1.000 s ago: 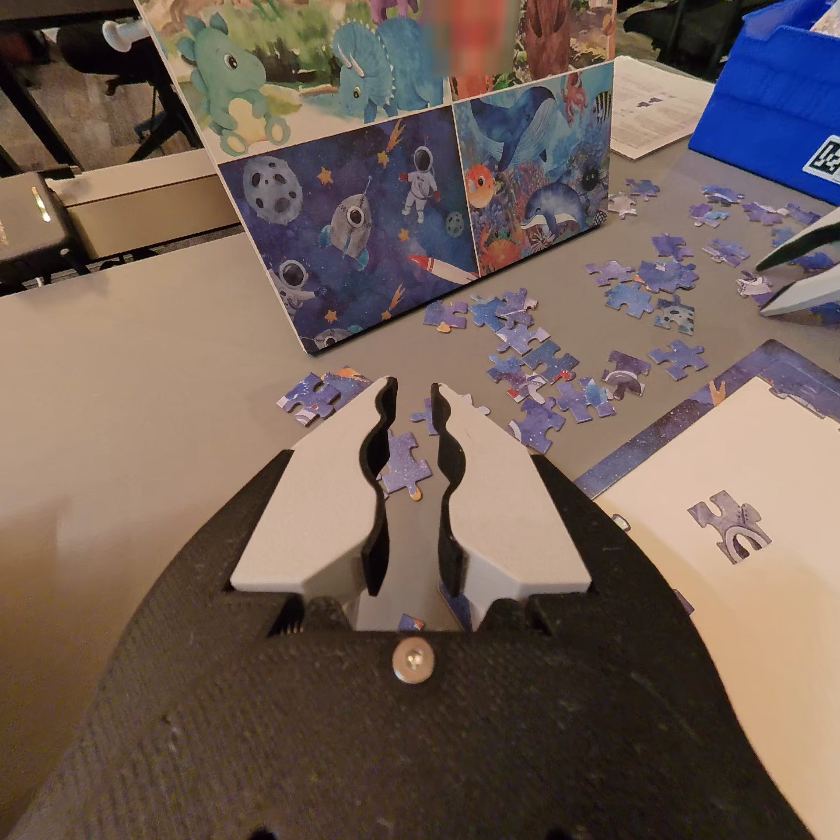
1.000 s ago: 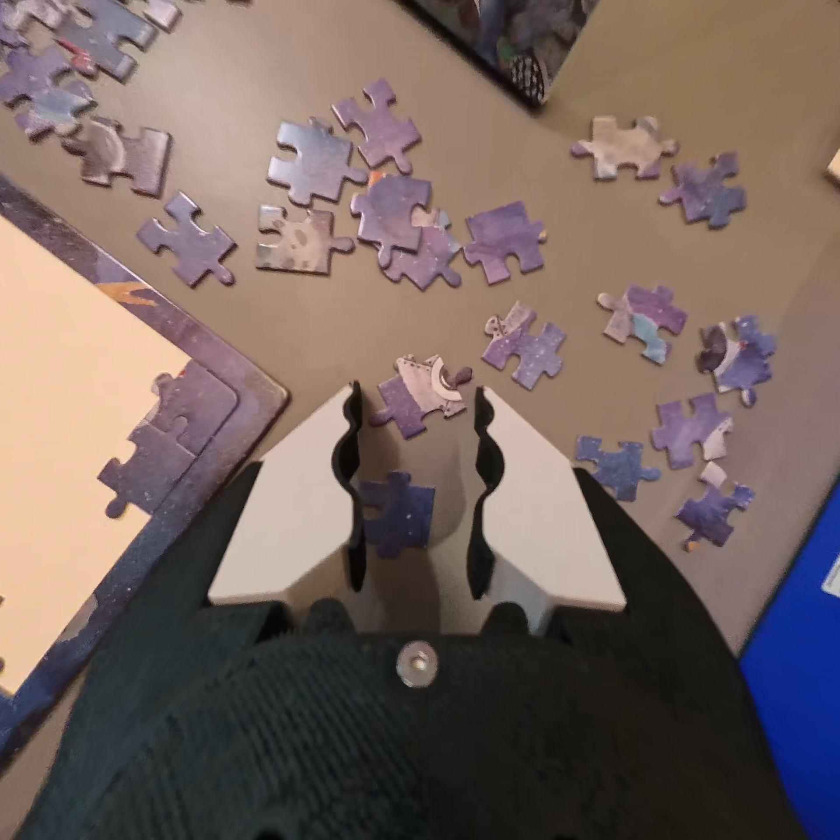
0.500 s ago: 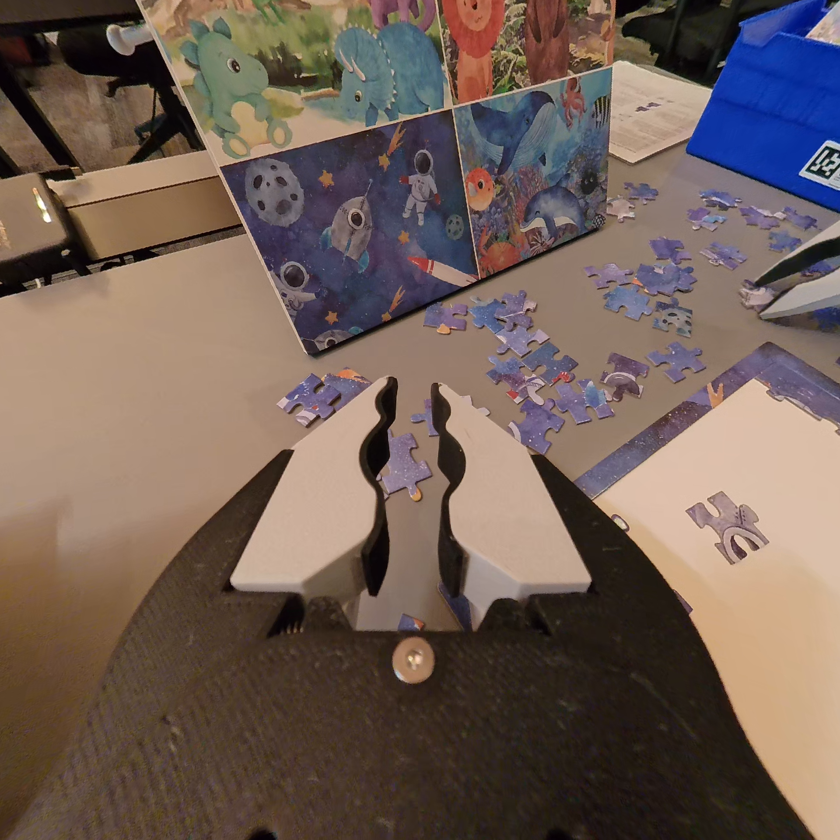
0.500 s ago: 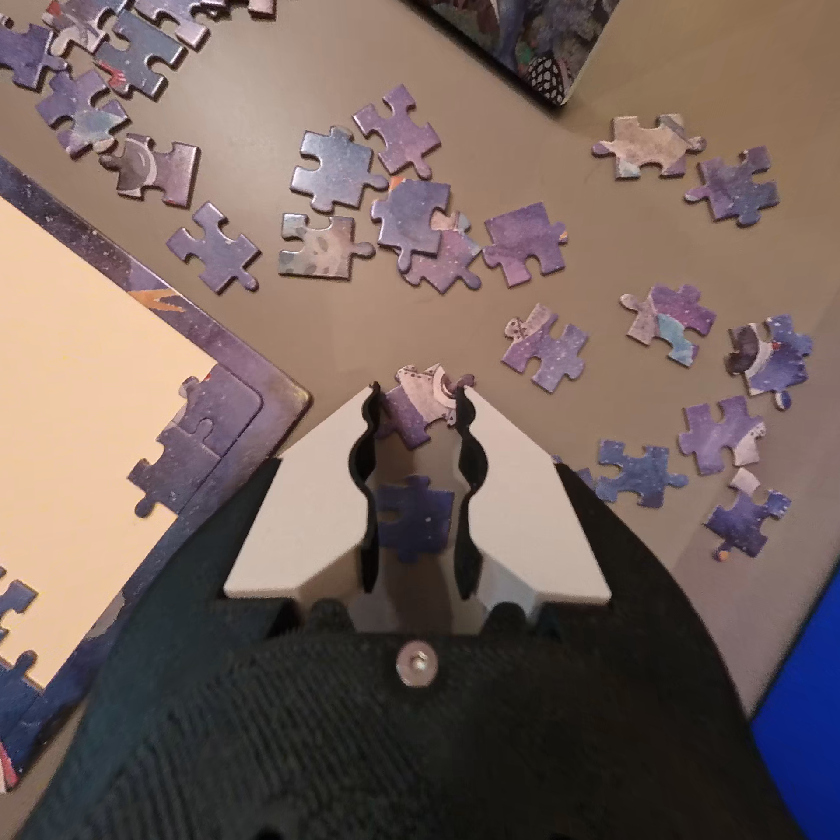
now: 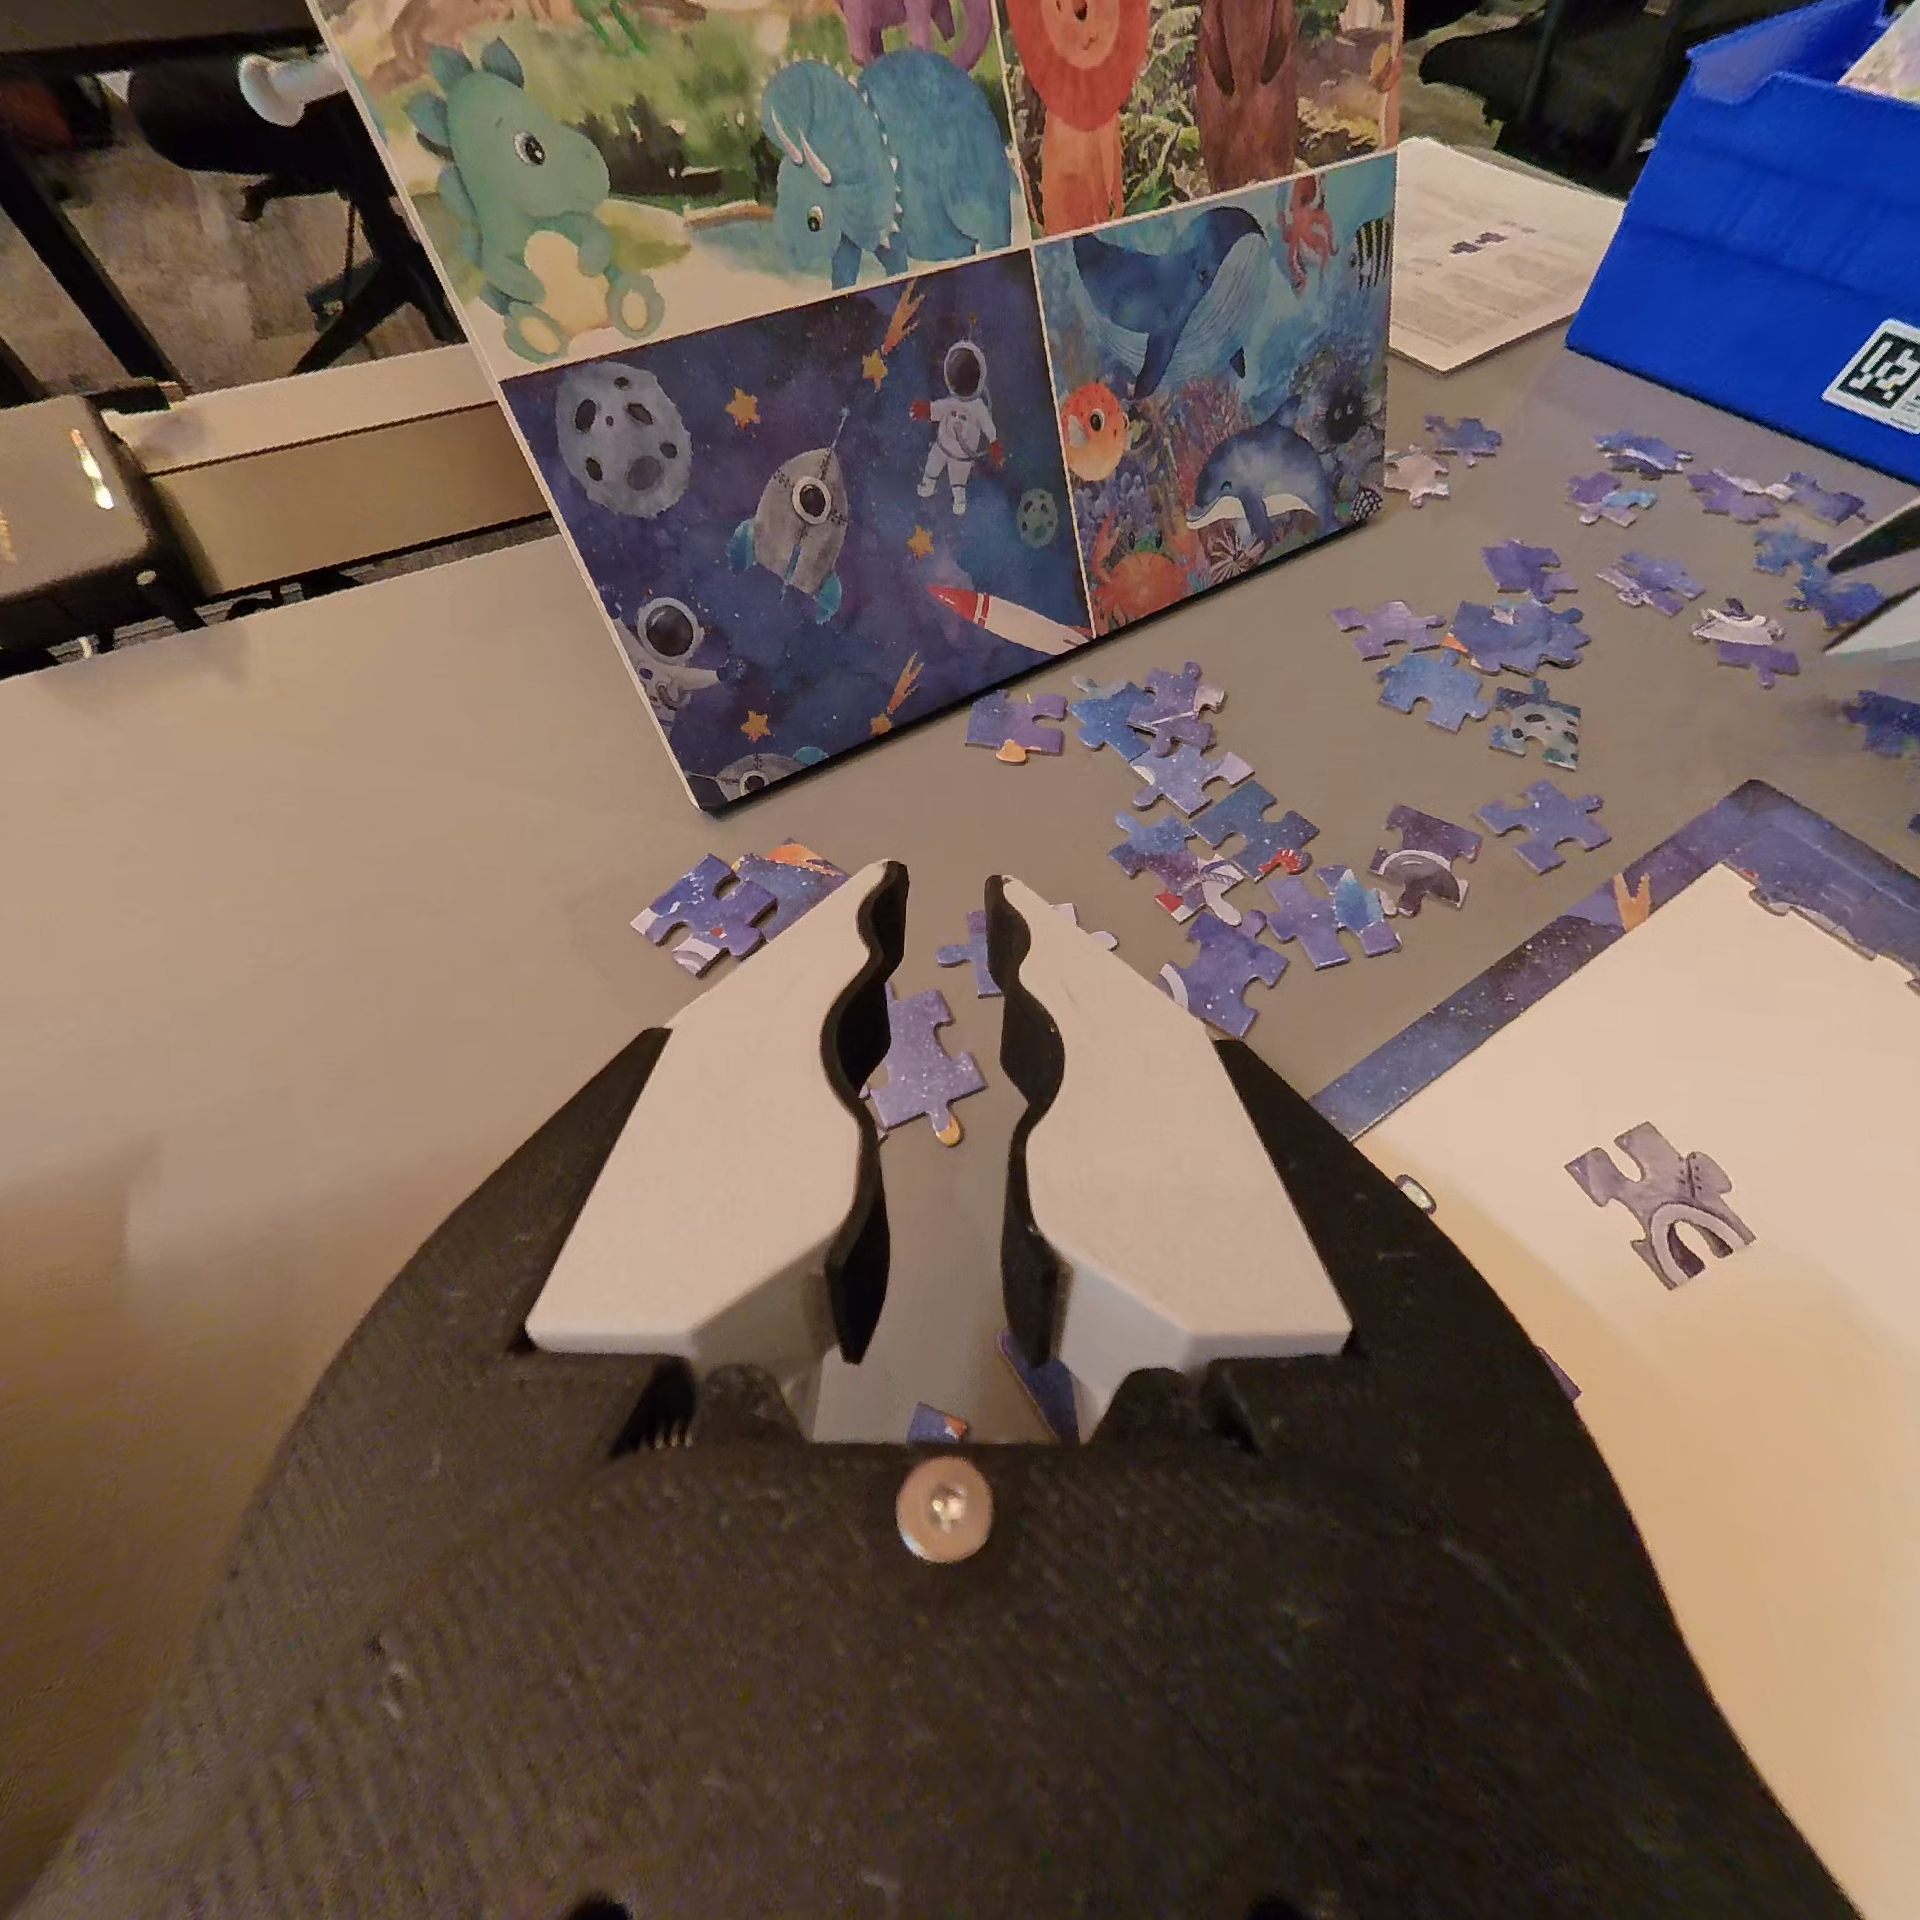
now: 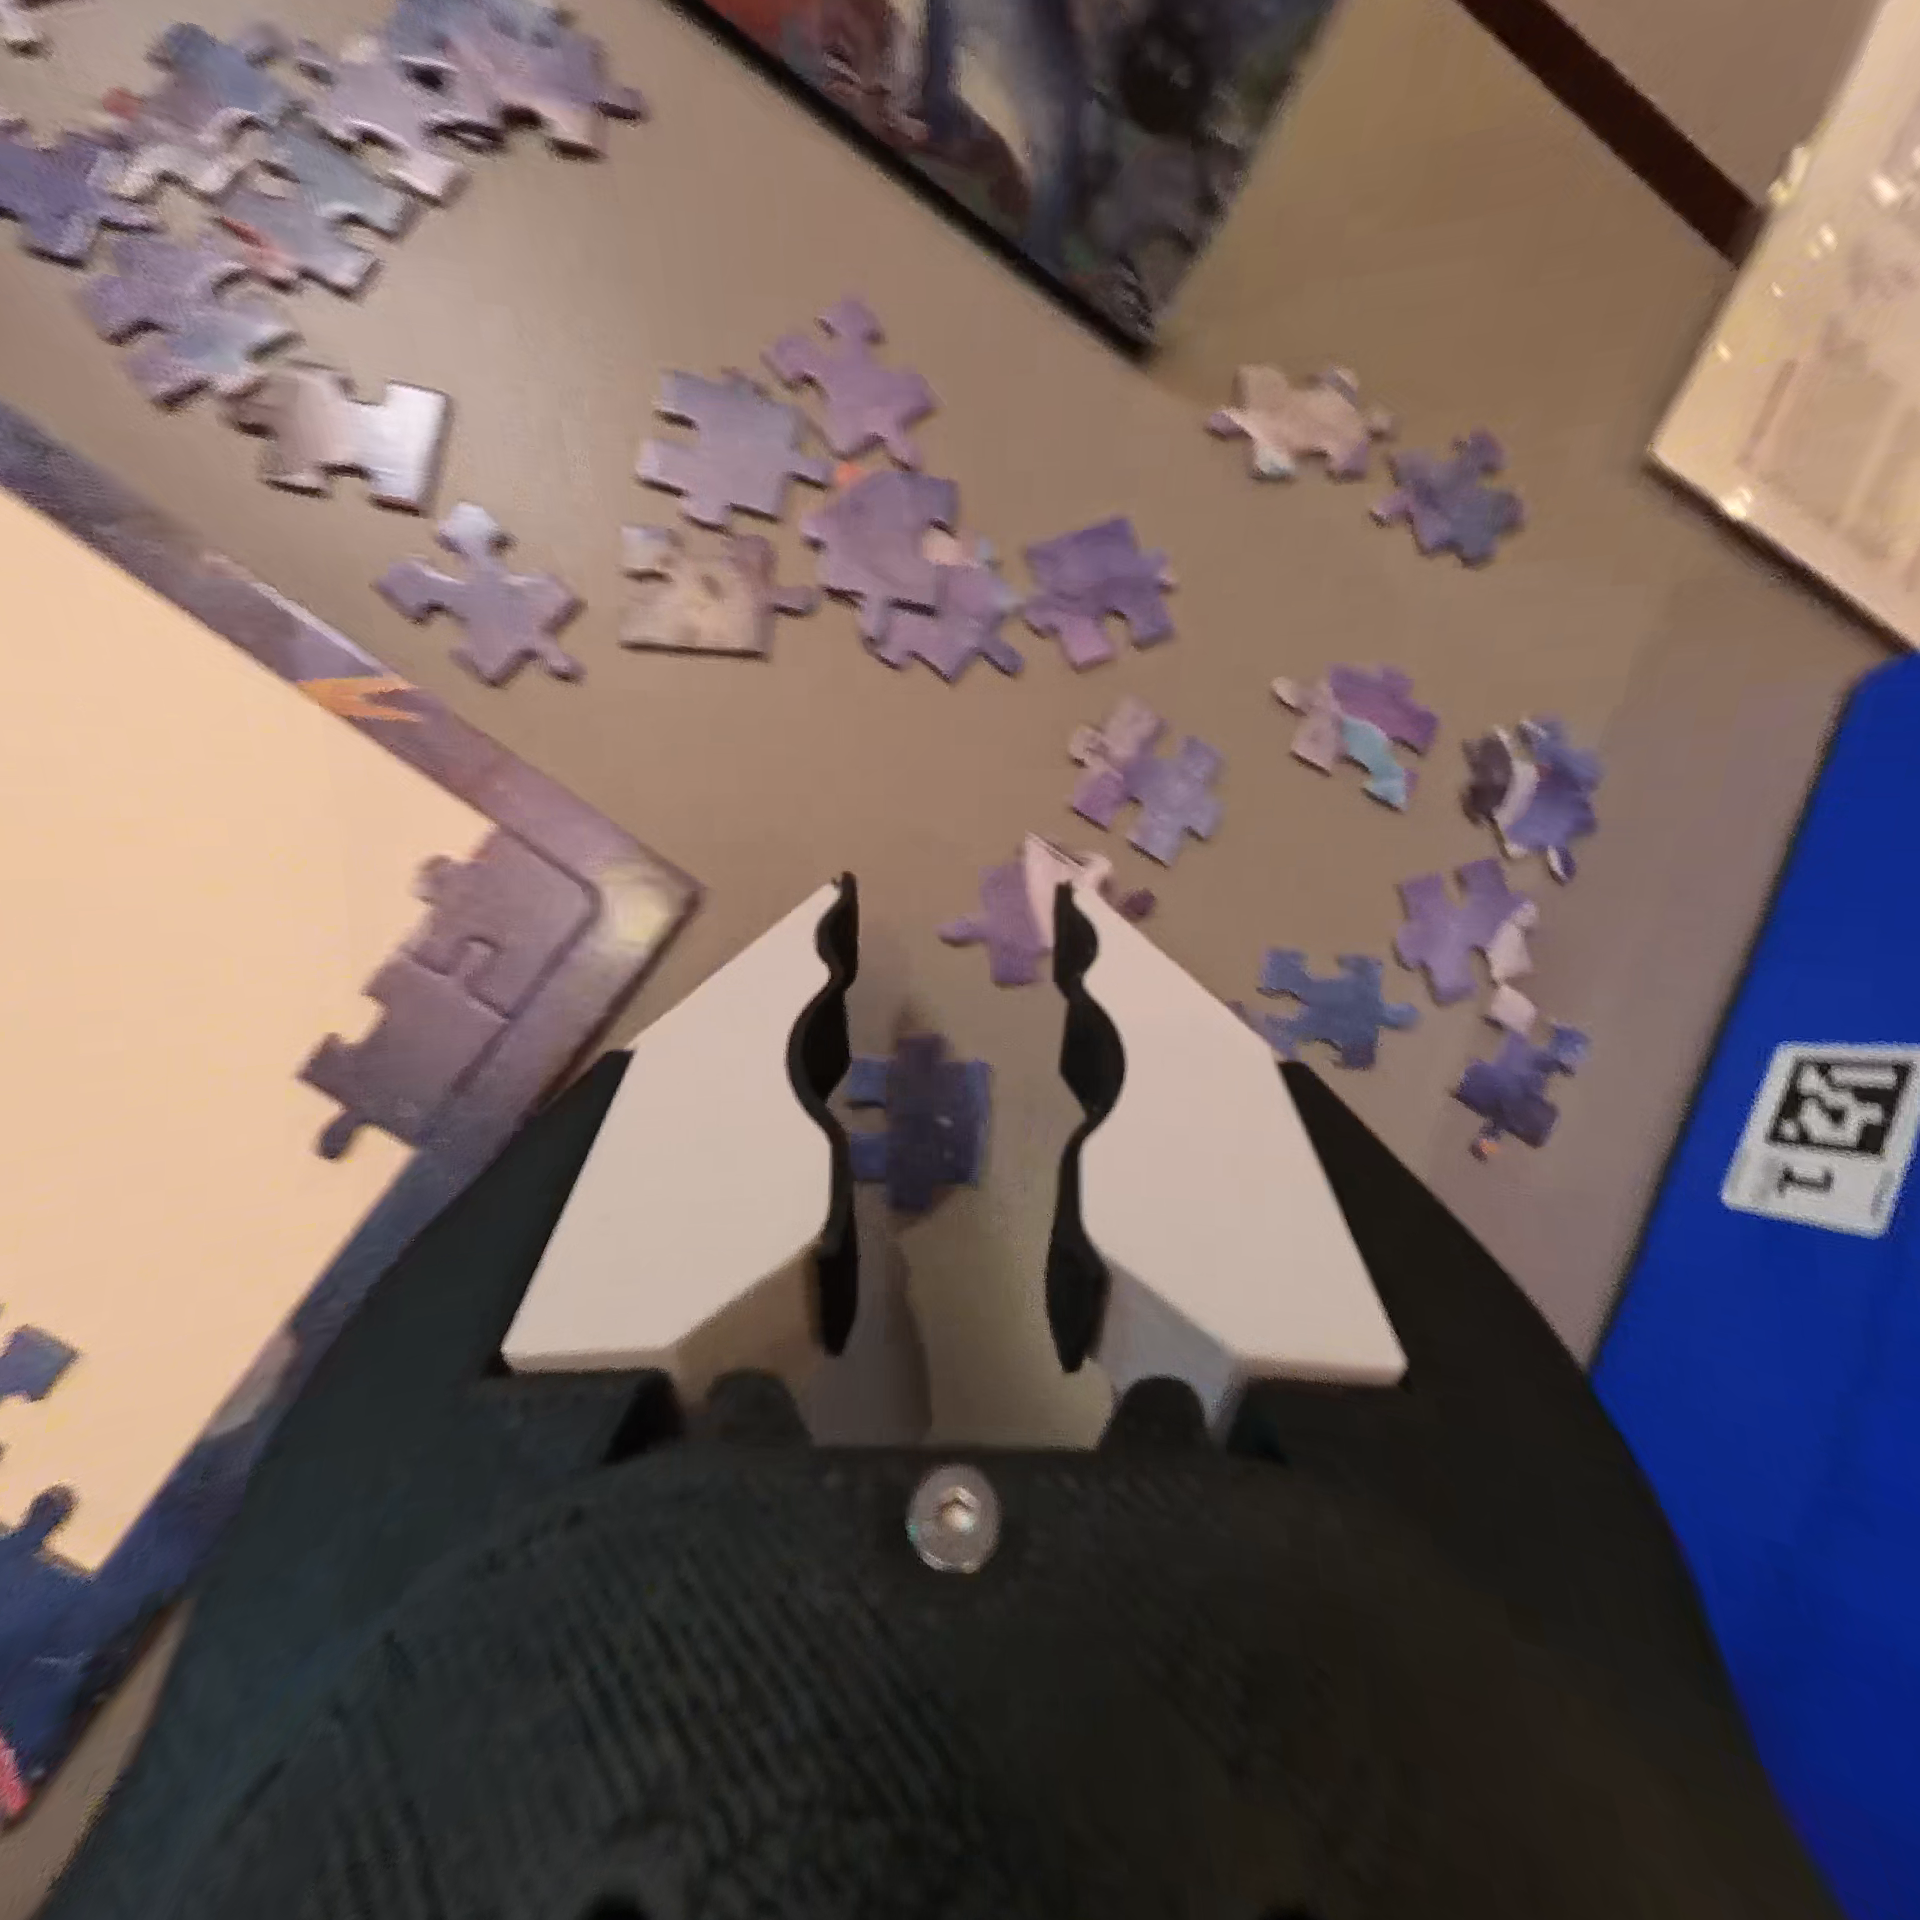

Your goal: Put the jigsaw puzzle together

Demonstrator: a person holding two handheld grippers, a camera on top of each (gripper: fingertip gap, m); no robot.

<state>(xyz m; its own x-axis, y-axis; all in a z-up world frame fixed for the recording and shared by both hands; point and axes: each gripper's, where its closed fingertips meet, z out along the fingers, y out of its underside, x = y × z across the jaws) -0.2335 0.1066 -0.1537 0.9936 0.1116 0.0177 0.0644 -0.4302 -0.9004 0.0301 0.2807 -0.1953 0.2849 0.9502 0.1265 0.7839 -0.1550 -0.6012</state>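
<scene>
My left gripper [image 5: 945, 888] hovers low over the grey table [image 5: 312, 935], jaws a narrow gap apart and holding nothing. A purple puzzle piece [image 5: 920, 1060] lies flat on the table under that gap. My right gripper [image 6: 956, 894] is open and empty. A purple-and-white piece [image 6: 1013, 914] lies at its right fingertip, outside the pads, and a dark blue piece [image 6: 920, 1117] lies on the table below the gap. The right gripper also shows in the left wrist view [image 5: 1834, 608], apart from that piece [image 5: 1745, 634]. The right wrist view is motion-blurred.
A cream puzzle board with a dark blue border [image 5: 1766, 842] [image 6: 156, 831] holds one lone piece [image 5: 1662, 1205] and corner pieces [image 6: 468, 987]. Several loose purple pieces [image 5: 1226, 790] lie scattered. A picture box [image 5: 831, 520], a blue bin [image 6: 1766, 1351] and a paper sheet [image 5: 1475, 260] stand around. Tip to tip, the grippers are about 30 centimeters apart.
My right pads narrowed about the purple-and-white piece, then widened slightly as the gripper drew back and leftward; the piece stayed on the table. My left gripper has not moved.
</scene>
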